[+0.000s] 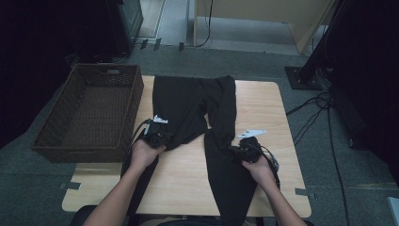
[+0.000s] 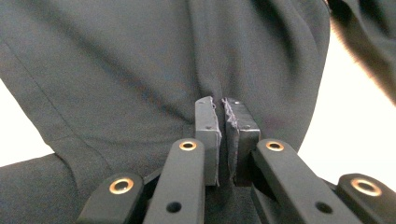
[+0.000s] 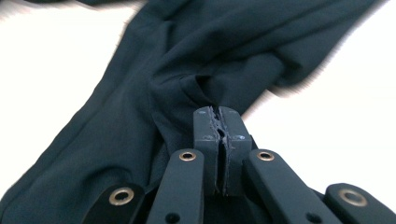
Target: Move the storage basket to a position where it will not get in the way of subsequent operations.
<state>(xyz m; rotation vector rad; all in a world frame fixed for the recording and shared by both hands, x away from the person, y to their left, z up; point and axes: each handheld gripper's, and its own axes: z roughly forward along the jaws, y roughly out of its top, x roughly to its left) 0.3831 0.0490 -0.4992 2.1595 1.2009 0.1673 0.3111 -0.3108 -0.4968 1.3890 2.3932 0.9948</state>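
Observation:
Black trousers [image 1: 193,103] lie spread on a light wooden table [image 1: 263,108], waist at the far edge and one leg running off the near edge. My left gripper [image 1: 157,136] sits at the left leg's edge. In the left gripper view the trousers [image 2: 116,70] lie under my left gripper [image 2: 223,100], whose pads stand almost together with a fold of cloth pinched at the tips. My right gripper [image 1: 242,149] rests on the right leg. In the right gripper view my right gripper [image 3: 217,109] is shut, and the trousers [image 3: 187,46] pucker right at its tips.
A dark wicker basket [image 1: 75,153] stands at the table's left side, overhanging the edge. Black cables [image 1: 310,117] trail on the grey floor to the right, near a dark stand base [image 1: 301,77]. Bare tabletop shows between the two legs.

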